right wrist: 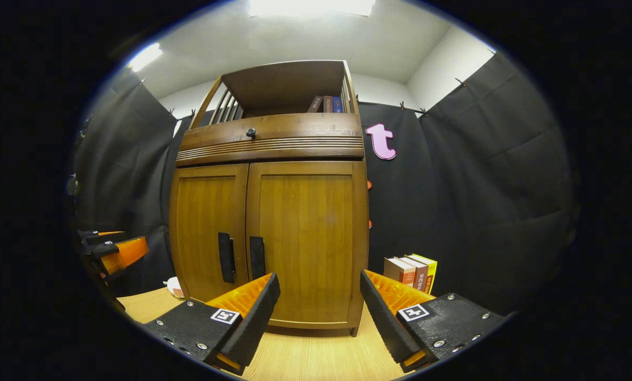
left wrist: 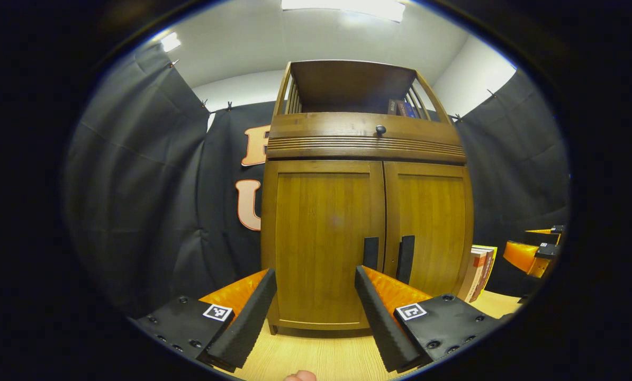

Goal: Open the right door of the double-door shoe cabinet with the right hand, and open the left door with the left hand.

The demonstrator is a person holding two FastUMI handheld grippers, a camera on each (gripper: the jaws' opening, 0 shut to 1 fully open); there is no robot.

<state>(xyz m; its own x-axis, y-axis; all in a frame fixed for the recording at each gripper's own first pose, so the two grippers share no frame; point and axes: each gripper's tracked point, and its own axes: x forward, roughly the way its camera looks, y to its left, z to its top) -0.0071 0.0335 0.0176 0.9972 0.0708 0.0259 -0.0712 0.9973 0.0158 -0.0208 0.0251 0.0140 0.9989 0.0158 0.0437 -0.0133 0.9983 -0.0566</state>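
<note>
Both my grippers, left gripper [left wrist: 316,312] and right gripper [right wrist: 320,317], have jaws apart, nothing held. Shoe cabinet [right wrist: 273,233] stands at 12 o'clock, both doors closed. Step: approach. Next: right jaws onto right handle [right wrist: 256,257], at 11. Left gripper view adds left handle [left wrist: 370,253] at 1; right gripper view adds books [right wrist: 411,272] at 2.

Left gripper [left wrist: 315,312]: held level, fingers spread wide apart, nothing between them, nothing touched. A fingertip [left wrist: 300,376] of the holding hand peeks in just below the gap. Right gripper [right wrist: 318,315]: likewise level, fingers wide apart, gripping nothing. Seen off to the left of the right gripper, the other gripper [right wrist: 112,248]; seen off to the right of the left one, its partner [left wrist: 538,248].
</note>
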